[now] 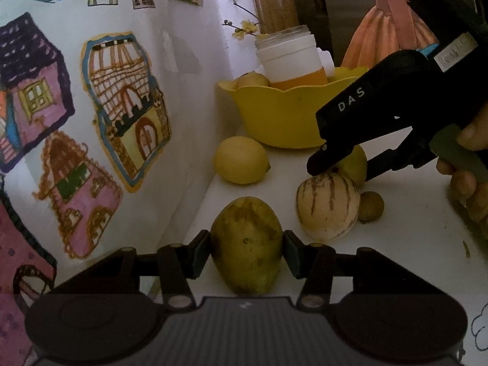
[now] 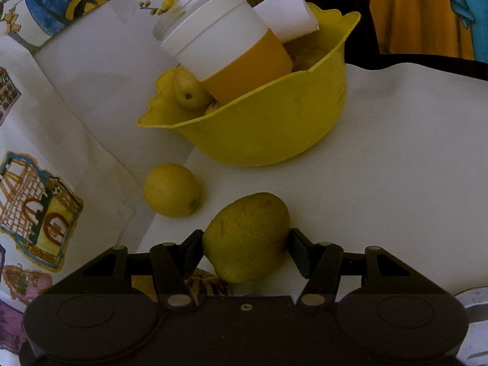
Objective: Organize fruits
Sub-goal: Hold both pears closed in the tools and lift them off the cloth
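Observation:
In the left wrist view a yellow-green mango (image 1: 247, 244) stands on the white table, and my left gripper (image 1: 247, 253) is shut on it, one pad on each side. My right gripper (image 1: 341, 169) reaches in from the right, held by a hand (image 1: 469, 183). It is shut on a speckled green pear (image 2: 246, 238), whose sides both pads (image 2: 297, 250) touch. A lemon (image 1: 241, 160) (image 2: 170, 189), a striped pale melon (image 1: 328, 206) and a small brown fruit (image 1: 370, 206) lie loose. The yellow bowl (image 1: 274, 116) (image 2: 274, 134) behind them holds other fruit.
A white and orange cup (image 2: 225, 45) and folded paper (image 2: 286, 15) sit tilted in the bowl. A cloth with painted houses (image 1: 122, 106) rises along the left side. A jar with yellow flowers (image 1: 244, 27) stands behind the bowl. White tabletop (image 2: 396, 152) stretches right of the bowl.

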The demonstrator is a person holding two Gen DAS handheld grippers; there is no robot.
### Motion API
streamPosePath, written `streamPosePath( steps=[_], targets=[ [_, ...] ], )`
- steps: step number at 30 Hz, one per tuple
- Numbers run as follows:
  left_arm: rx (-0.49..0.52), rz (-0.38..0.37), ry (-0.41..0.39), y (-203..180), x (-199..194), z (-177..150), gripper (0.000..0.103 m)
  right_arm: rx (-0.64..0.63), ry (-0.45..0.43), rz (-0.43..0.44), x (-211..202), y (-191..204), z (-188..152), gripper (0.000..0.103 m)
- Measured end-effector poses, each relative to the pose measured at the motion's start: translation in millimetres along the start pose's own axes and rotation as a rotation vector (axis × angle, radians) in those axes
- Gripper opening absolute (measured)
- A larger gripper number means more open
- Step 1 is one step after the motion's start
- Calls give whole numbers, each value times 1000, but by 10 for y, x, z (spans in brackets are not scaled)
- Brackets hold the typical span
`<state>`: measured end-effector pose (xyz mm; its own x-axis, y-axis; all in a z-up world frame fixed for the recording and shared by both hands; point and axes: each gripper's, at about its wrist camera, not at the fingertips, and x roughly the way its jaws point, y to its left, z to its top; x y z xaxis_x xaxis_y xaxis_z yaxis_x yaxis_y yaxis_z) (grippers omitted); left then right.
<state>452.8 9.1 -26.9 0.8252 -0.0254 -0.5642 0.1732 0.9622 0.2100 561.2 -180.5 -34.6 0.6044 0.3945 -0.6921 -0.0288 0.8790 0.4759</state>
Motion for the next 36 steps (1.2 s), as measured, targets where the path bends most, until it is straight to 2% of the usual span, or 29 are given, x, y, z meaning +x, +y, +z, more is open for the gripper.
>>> streamPosePath(
  steps=[14,36],
  targets=[
    [-39,-40,9,18,-179,-86,55,46,-22,57,-56,-169,-31,61],
    [-58,-44,12,23,-213,-101,55,59,-57,85,-93,-269,-138,61]
  ],
)
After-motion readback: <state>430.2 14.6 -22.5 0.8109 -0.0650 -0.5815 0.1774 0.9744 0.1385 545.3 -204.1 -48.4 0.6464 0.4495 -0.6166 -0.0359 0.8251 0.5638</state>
